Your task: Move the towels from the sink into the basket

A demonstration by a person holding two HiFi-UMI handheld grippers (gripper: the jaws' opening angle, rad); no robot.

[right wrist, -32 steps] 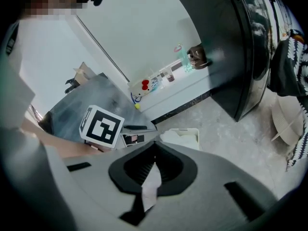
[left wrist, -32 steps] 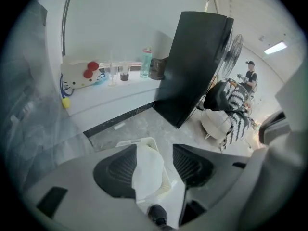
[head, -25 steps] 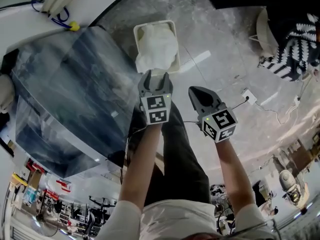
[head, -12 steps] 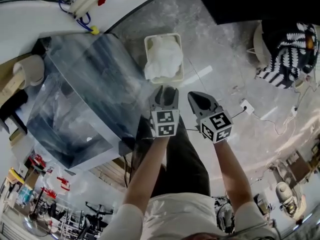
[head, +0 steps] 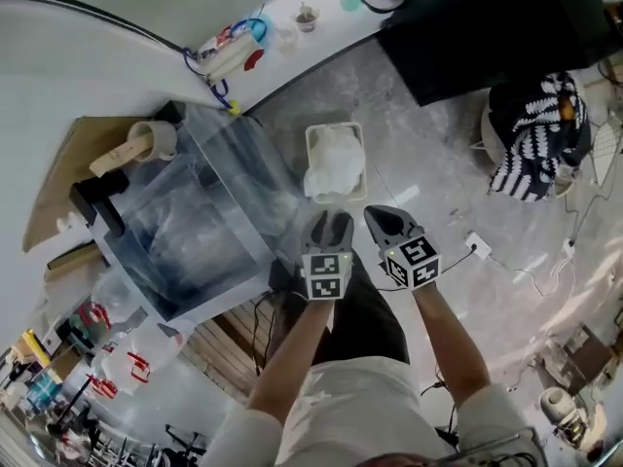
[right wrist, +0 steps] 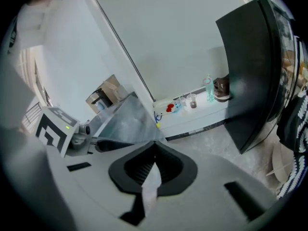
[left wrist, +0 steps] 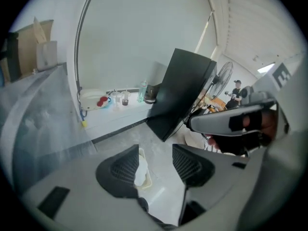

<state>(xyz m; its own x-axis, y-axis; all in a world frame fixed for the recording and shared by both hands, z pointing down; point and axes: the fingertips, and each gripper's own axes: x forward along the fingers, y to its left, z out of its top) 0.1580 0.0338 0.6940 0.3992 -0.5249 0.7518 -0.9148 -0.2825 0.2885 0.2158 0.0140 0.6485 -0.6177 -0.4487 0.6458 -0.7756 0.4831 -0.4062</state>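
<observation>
Item: towels (head: 333,165), white, lying heaped in the basket (head: 313,150) on the grey floor (head: 428,163), one fold spilling over the basket's near corner. By the look of them they are light, soft and limp. They would likely be sagging and trailing when lifted, neither slippery nor fragile. The best hold is probably a pinch on a raised fold or bunched ridge at the top of the heap, not a flat edge, taking enough cloth that nothing is dragging. Beside the basket, on its left, the sink (head: 195,236) is standing, its steel inside glaring and smearing; whether any towel is lying in it cannot be told. Above the basket's near side the left gripper (head: 328,224) is hovering, jaws standing apart with nothing between them; in the left gripper view the basket and its white load are showing through the gap. At the basket's near right the right gripper (head: 380,217) is hovering, jaws closed tip to tip. A pale sliver is showing behind the closed tips in the right gripper view, too blurred to call cloth or floor. The head view is showing nothing hanging from that gripper, so it is being read as empty. Hidden or unclear: how many towels are making up the heap and the basket's bottom under them. The right gripper's own body is blocking the basket from its view.
</observation>
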